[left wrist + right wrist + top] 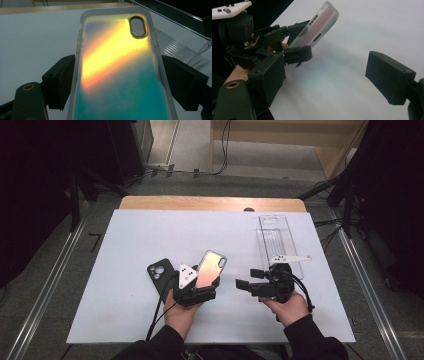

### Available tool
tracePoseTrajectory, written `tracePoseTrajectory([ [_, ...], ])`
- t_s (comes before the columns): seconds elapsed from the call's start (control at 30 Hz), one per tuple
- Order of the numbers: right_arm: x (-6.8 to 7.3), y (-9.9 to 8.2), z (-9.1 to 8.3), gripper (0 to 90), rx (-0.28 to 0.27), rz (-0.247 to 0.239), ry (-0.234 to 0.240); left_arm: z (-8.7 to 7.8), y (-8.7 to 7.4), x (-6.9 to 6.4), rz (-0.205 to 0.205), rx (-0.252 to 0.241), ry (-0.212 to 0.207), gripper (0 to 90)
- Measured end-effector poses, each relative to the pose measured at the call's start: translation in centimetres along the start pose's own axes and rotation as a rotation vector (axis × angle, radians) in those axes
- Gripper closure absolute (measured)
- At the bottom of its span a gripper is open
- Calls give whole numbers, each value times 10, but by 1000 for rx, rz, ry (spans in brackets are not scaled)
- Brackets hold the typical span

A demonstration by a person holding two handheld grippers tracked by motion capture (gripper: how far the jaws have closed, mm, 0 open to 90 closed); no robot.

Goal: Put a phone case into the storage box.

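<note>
High view: the iridescent phone case (210, 268) is clamped in the left claw (196, 290), its long axis running up and away over the desk (125, 285). The right claw (252, 285) stands apart and empty, just beside the case.

Left gripper view: both jaws are seen pressed against the case's long edges.

Right gripper view: the case is seen ahead and to the left of the gaping right claw.

Iridescent phone case (210, 268), translucent rim, orange-to-teal back with oval camera cutout, is tilting up off the bench near centre, its lower sides being pinched in the left claw (196, 290).
</note>
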State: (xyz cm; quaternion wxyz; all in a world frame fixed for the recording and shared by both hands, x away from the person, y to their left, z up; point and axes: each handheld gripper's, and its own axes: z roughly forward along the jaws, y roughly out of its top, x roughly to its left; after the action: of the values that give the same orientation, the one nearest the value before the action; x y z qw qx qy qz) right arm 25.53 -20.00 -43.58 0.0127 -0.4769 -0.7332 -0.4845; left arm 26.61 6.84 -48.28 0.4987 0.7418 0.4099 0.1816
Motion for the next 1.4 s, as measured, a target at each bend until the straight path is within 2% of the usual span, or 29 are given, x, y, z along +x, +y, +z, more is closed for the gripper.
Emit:
tracePoseTrajectory([
  [0.27, -2, 7, 9, 147, -6, 40, -2, 3, -4, -5, -6, -3, 10, 168],
  [0.37, -3, 10, 13, 147, -5, 51, -6, 2, -5, -6, -9, -21, 14, 168],
  [0.53, -3, 16, 22, 150, -4, 90, 7, 2, -5, -7, -6, -34, 7, 168],
  [0.83, -2, 24, 32, 157, -5, 119, 23, 0, -5, -10, -24, -49, 1, 168],
  [0.87, -3, 24, 33, 193, -4, 123, 24, 0, -4, -10, -28, -48, -2, 168],
  [1.07, -4, 30, 40, 215, 2, 135, 31, -2, -4, -14, -22, -61, -5, 168],
  [1.4, -4, 36, 52, 319, 37, 176, 37, -2, -4, -16, -15, -58, -9, 168],
])
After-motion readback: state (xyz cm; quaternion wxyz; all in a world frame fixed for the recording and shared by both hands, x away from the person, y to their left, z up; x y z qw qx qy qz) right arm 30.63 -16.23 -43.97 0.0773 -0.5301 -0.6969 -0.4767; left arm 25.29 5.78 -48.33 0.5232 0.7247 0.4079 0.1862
